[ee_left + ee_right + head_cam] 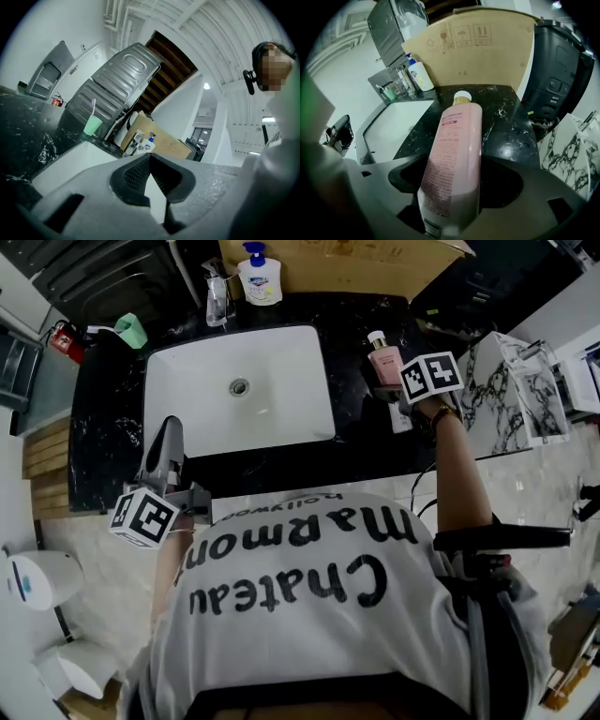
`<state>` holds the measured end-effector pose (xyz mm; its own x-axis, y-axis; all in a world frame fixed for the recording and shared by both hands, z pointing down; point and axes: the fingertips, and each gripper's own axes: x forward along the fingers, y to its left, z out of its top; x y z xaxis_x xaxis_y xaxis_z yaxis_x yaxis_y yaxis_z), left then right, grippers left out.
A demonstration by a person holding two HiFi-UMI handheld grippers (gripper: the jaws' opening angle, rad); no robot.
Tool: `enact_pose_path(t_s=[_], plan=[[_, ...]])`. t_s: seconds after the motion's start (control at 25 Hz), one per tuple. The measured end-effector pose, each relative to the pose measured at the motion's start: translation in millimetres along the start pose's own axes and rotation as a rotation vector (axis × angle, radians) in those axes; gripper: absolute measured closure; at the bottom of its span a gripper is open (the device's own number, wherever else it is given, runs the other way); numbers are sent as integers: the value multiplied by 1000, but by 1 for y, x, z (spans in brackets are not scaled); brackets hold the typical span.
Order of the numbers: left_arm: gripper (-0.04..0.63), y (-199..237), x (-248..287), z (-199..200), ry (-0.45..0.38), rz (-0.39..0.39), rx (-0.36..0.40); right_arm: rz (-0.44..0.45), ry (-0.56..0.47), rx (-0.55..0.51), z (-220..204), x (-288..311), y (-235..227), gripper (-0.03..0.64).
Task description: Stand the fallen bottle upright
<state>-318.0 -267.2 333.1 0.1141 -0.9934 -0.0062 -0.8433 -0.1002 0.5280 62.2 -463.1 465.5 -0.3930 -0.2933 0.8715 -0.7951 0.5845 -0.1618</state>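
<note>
A pink bottle (385, 360) with a white cap stands cap-up on the black counter (366, 442) to the right of the sink. My right gripper (396, 401) is at its near side, pointing steeply down. In the right gripper view the bottle (457, 136) runs between the jaws of the right gripper (457, 180), with a dark gap on either side of it, so the jaws are open around it. My left gripper (167, 442) hovers at the sink's near left corner. Its pads (140, 173) meet at the tips with nothing between them.
The white sink basin (281, 362) fills the counter's middle. Behind it stand a soap dispenser (260, 276) and a clear bottle (217, 298), with a green cup (131, 331) at the back left. A cardboard sheet (356, 263) leans at the back. A marble-patterned box (525, 390) sits on the right.
</note>
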Motion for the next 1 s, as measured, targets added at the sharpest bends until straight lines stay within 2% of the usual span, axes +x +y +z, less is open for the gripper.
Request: enact_pose_path(t_s=[0.36,0.48,0.64,1.0], plan=[[581,0,-6,5,-32,20,-2,-72,107,-101,2,13,-1,296],[581,-7,-3,2,-25,11,5,-62,98,-117,6,14,-2,291],[581,-9,-9,-4,-20,38,-8,-42,59,-150,9,15,-2,281],[581,-17,-28,-3,-93,116,-36,-42,35,-152,14,15,-5,278]])
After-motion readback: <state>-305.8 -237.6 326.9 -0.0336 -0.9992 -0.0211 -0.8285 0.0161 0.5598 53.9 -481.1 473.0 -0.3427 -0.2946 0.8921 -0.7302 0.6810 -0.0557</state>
